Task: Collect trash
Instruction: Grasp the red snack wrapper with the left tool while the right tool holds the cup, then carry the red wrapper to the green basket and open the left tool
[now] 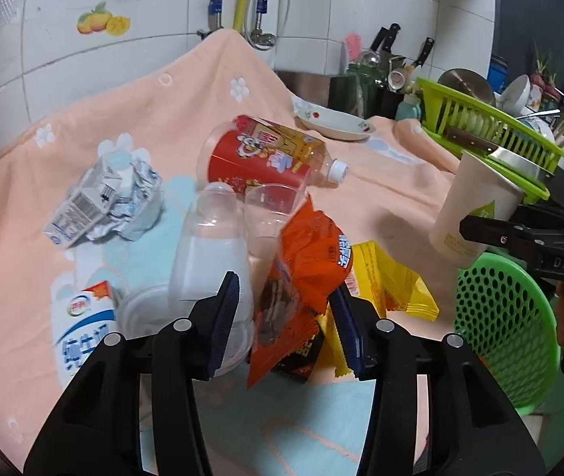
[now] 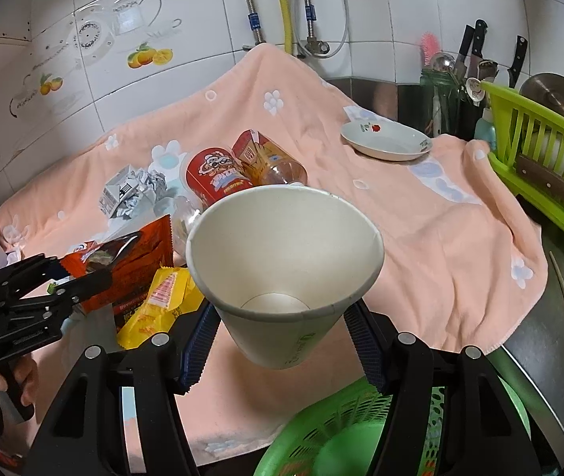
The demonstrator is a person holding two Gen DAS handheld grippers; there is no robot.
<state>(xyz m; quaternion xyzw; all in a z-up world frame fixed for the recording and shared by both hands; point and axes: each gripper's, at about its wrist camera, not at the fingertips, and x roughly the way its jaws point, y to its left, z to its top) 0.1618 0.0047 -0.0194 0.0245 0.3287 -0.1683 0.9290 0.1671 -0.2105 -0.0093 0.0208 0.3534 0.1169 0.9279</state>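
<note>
My right gripper (image 2: 282,341) is shut on a white paper cup (image 2: 285,254), held above the green mesh basket (image 2: 345,436); the cup (image 1: 476,210) and basket (image 1: 508,317) also show in the left wrist view. My left gripper (image 1: 285,301) is open around an orange snack wrapper (image 1: 301,269), the jaws on either side of it. Around it lie a yellow wrapper (image 1: 393,277), two clear plastic cups (image 1: 210,246), a red-labelled bottle (image 1: 266,154), a crumpled carton (image 1: 103,202) and a milk carton (image 1: 83,329).
A peach towel (image 2: 440,238) covers the counter. A white dish (image 2: 385,141) sits at the back. A green dish rack (image 2: 543,150) with a cleaver stands at the right, knives and utensils behind it. Tiled wall with pipes at the back.
</note>
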